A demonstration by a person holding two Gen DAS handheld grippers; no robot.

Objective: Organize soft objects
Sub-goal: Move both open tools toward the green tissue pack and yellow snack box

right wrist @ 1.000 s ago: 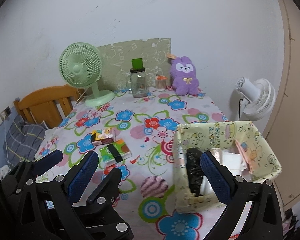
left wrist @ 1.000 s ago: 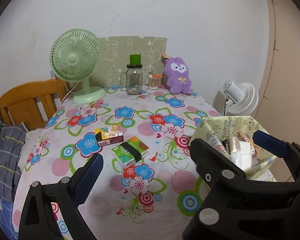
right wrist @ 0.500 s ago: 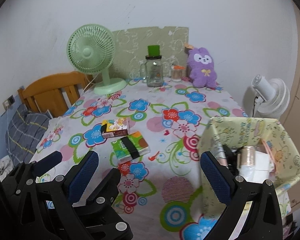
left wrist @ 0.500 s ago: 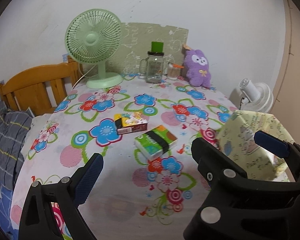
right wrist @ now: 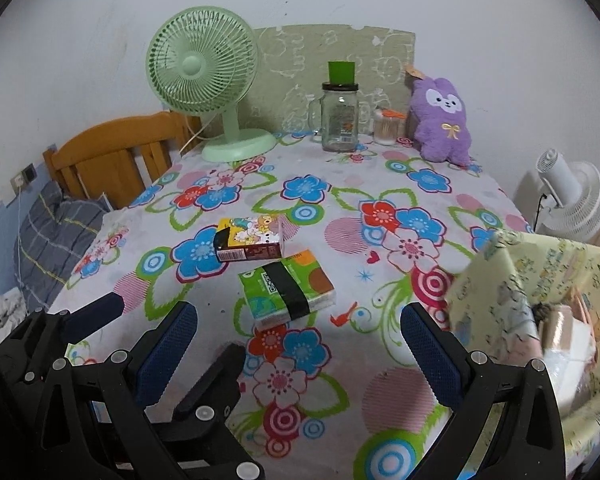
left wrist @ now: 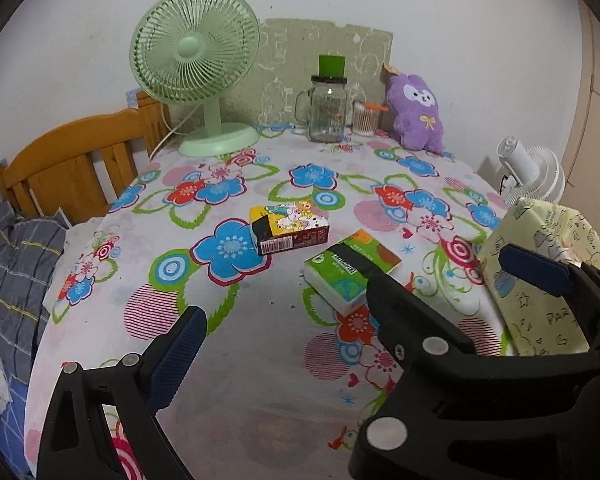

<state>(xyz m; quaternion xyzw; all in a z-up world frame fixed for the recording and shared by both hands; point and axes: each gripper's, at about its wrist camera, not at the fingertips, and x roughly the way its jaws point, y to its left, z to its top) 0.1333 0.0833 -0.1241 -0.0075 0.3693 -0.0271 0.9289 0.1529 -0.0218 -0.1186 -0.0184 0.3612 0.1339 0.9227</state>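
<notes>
We see a table [right wrist: 452,184] draped in a flowered cloth filling most of both views, and it sits closer and larger than it did a second ago, the far items having slid toward twelve o'clock. At four o'clock in the right wrist view a pale yellow fabric bin [right wrist: 512,280] stands on the table's edge; it showed its open inside a second ago, and now its near wall covers most of what it holds. A green desk fan [left wrist: 194,46] stands at eleven o'clock, a purple plush bunny [right wrist: 442,120] at one o'clock against the wall, and a glass jar [right wrist: 339,120] between them. Nearer us lie a green tissue pack [right wrist: 286,290] and, just beside it at its eleven o'clock, a cartoon-printed carton [right wrist: 252,238]. Our right gripper [right wrist: 300,348] has its jaws spread wide, nothing between them, with the tissue pack lying just beyond the gap at twelve o'clock. Our left gripper [left wrist: 352,300] is also spread wide and empty; its other finger shows near the bin at three o'clock, and the right gripper's black frame crosses in front, hiding the tissue pack's [left wrist: 350,276] near corner.
</notes>
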